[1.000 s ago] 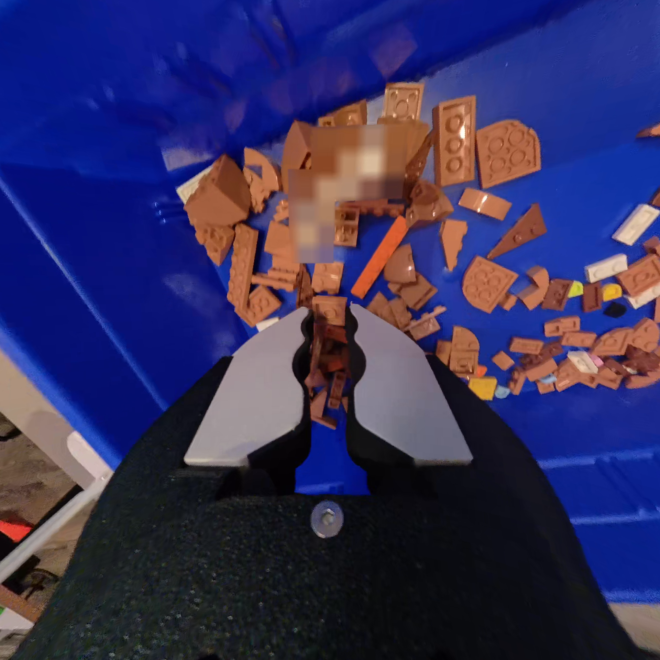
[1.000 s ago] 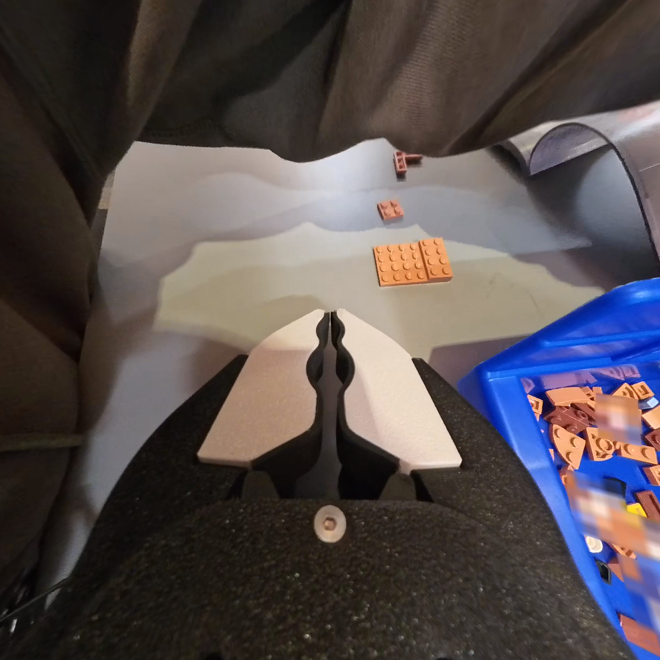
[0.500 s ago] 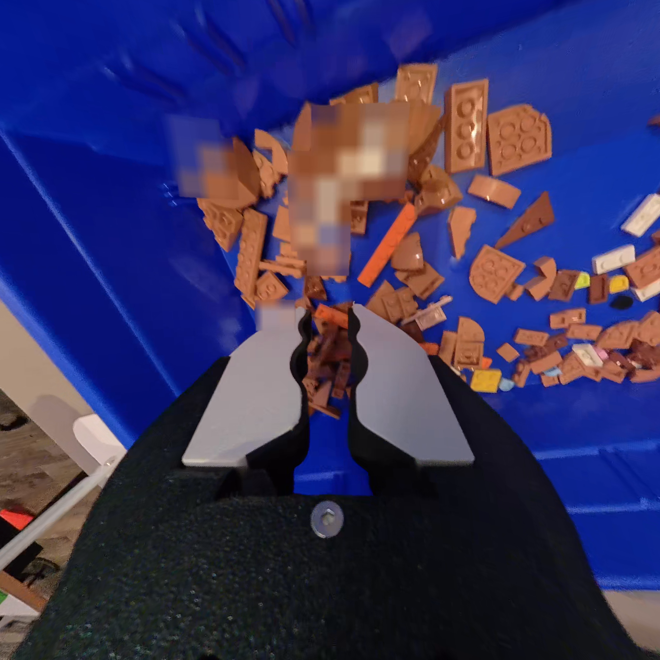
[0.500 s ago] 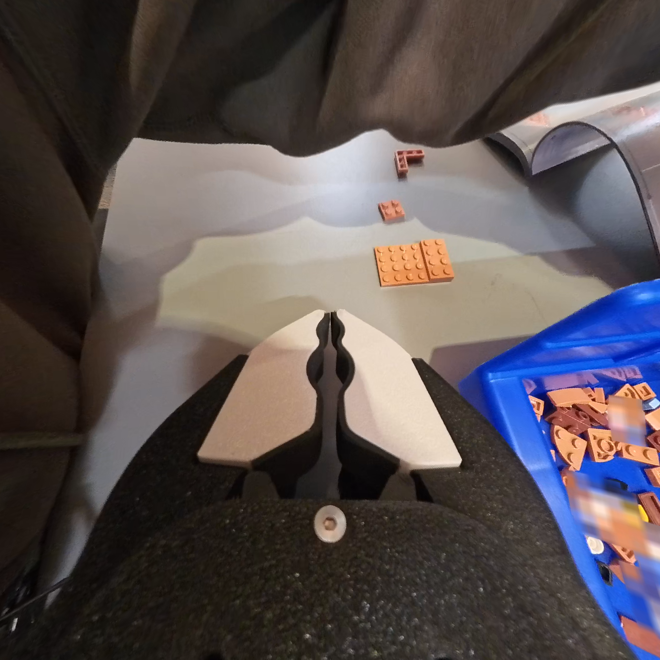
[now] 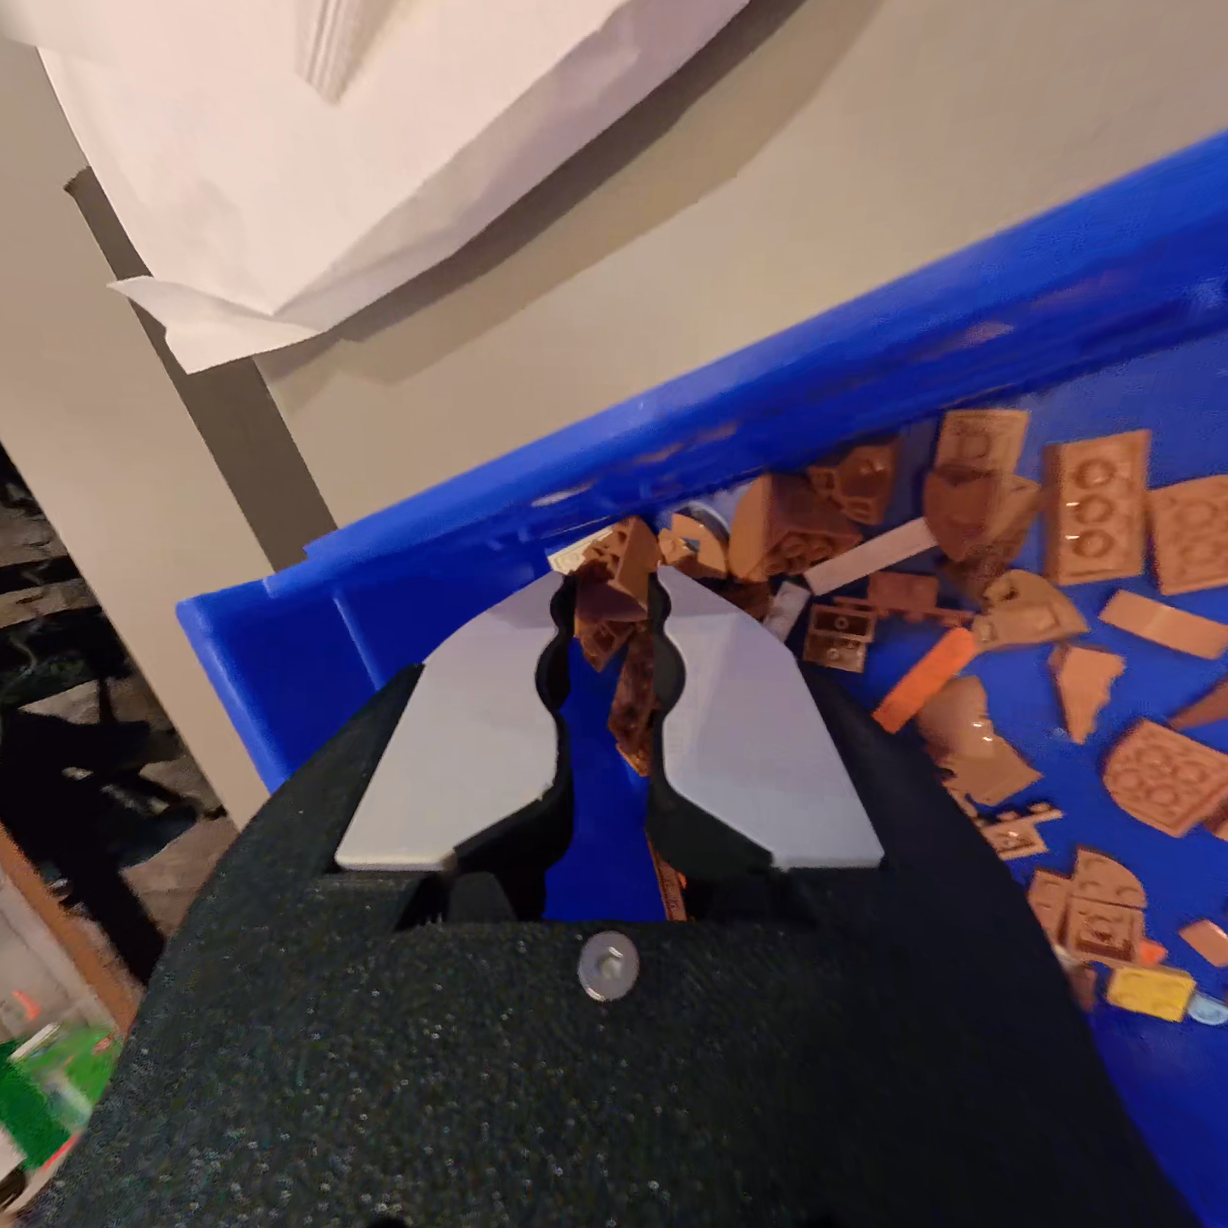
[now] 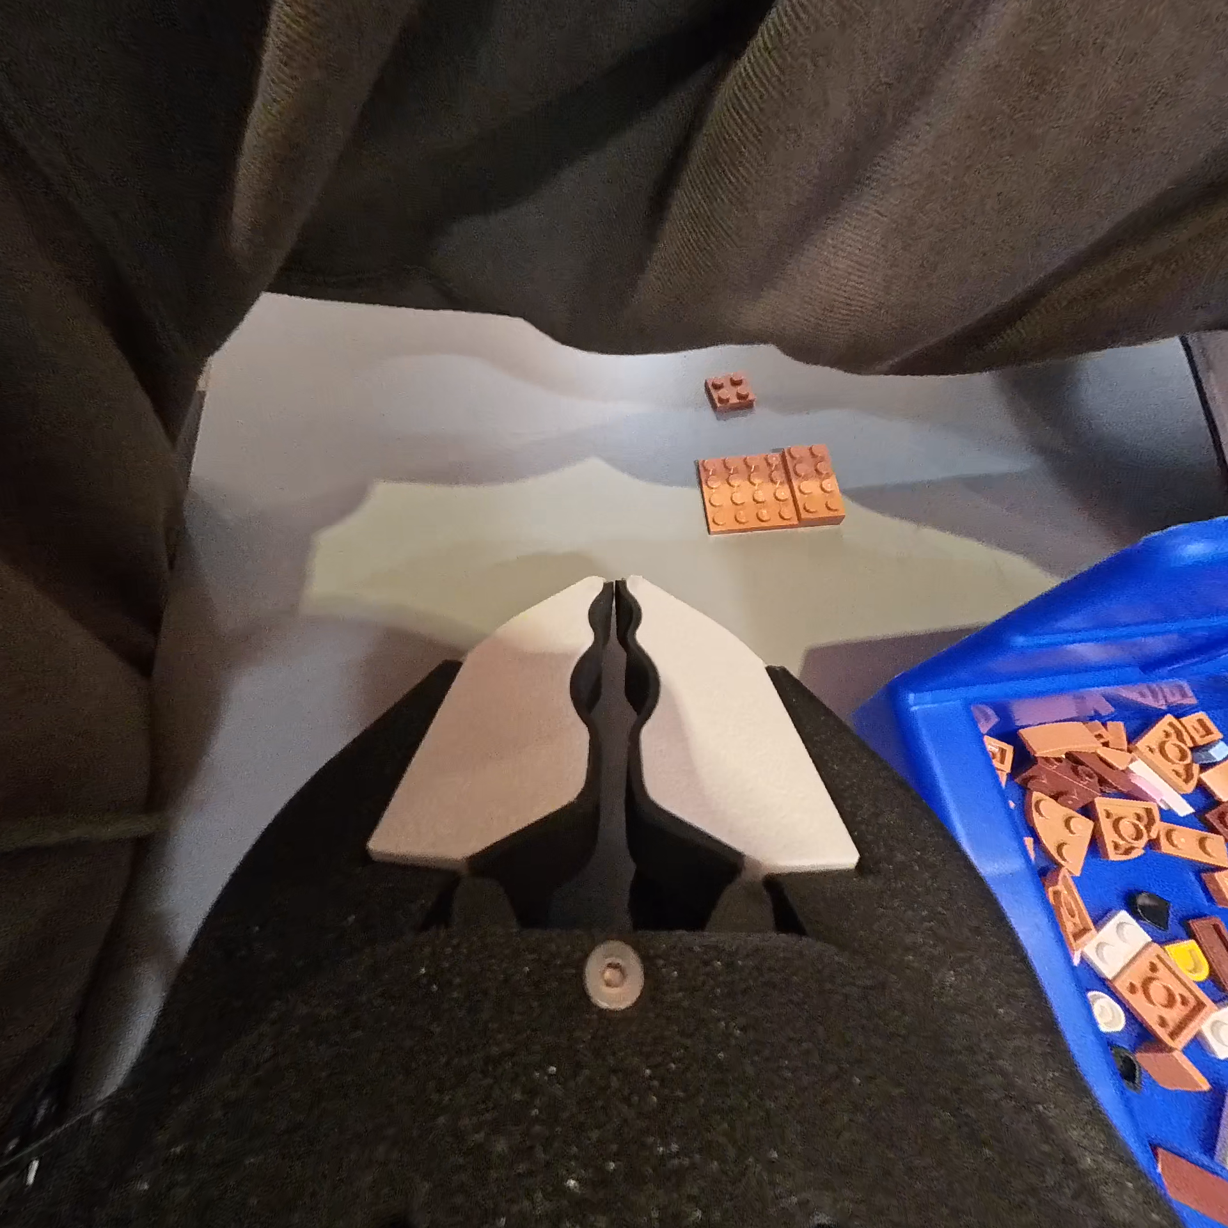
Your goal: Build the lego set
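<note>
My left gripper (image 5: 611, 585) is inside the blue bin (image 5: 598, 478), near its corner, with its jaws a little apart. Tan and dark brown lego pieces (image 5: 631, 664) show in the gap; I cannot tell if any is gripped. Many more tan pieces (image 5: 1090, 511) lie to the right. My right gripper (image 6: 608, 583) is shut and empty above the grey mat (image 6: 465, 465). An orange studded plate assembly (image 6: 771, 505) and a small brown 2x2 plate (image 6: 731, 393) lie on the mat beyond it.
The bin's corner (image 6: 930, 764), holding loose pieces (image 6: 1123, 830), stands right of my right gripper. A person's dark sleeve (image 6: 598, 166) hangs over the mat's far side. A white sheet (image 5: 299, 166) and a wall lie beyond the bin's rim. The gap from one gripper's tips to the other's is roughly 40 cm.
My left gripper has swung up and left toward the bin's corner; the rim and wall have come into view. Its jaws stay slightly apart. The right view shifted slightly; the sleeve now hides the L-shaped piece.
</note>
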A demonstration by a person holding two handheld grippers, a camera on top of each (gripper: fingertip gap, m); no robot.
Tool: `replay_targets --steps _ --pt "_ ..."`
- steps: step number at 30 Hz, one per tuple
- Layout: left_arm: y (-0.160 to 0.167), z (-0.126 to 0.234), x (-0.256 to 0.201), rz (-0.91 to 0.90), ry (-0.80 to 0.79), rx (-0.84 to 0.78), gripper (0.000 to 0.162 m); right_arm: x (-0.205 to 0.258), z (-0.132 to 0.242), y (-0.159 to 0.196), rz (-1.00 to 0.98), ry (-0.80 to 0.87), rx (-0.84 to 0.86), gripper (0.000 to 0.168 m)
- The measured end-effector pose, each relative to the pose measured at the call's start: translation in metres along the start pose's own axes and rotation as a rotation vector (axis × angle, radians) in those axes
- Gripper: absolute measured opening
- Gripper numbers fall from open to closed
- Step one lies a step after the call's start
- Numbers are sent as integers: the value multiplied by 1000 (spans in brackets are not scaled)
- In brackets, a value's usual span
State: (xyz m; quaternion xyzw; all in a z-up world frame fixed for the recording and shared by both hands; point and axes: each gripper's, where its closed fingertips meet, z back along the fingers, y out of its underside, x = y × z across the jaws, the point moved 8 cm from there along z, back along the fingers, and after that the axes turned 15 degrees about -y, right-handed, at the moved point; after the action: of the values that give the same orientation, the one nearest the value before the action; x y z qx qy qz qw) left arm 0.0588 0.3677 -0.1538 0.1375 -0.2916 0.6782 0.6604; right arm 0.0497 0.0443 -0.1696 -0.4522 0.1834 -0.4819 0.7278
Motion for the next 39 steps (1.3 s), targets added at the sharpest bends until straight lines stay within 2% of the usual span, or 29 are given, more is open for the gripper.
replay_targets --steps 8,14,24,25,28,33,39 --pt "6 -3 -5 -17 -3 68 22 0 0 0 3 -1 -1 0" --pt "18 5 -4 8 7 136 17 0 0 0 2 -1 -4 0" --pt "17 19 1 82 31 72 16 0 0 0 2 -2 -1 0" --pt "16 17 0 84 36 73 16 0 0 0 2 -2 -1 0" --pt "12 15 -2 72 31 65 35 0 0 0 2 -2 -3 0" --pt "-3 26 -19 28 184 -95 37 0 0 0 2 -3 -4 0" --pt "-14 28 -47 -72 292 -113 36 0 0 0 3 -3 -2 0"
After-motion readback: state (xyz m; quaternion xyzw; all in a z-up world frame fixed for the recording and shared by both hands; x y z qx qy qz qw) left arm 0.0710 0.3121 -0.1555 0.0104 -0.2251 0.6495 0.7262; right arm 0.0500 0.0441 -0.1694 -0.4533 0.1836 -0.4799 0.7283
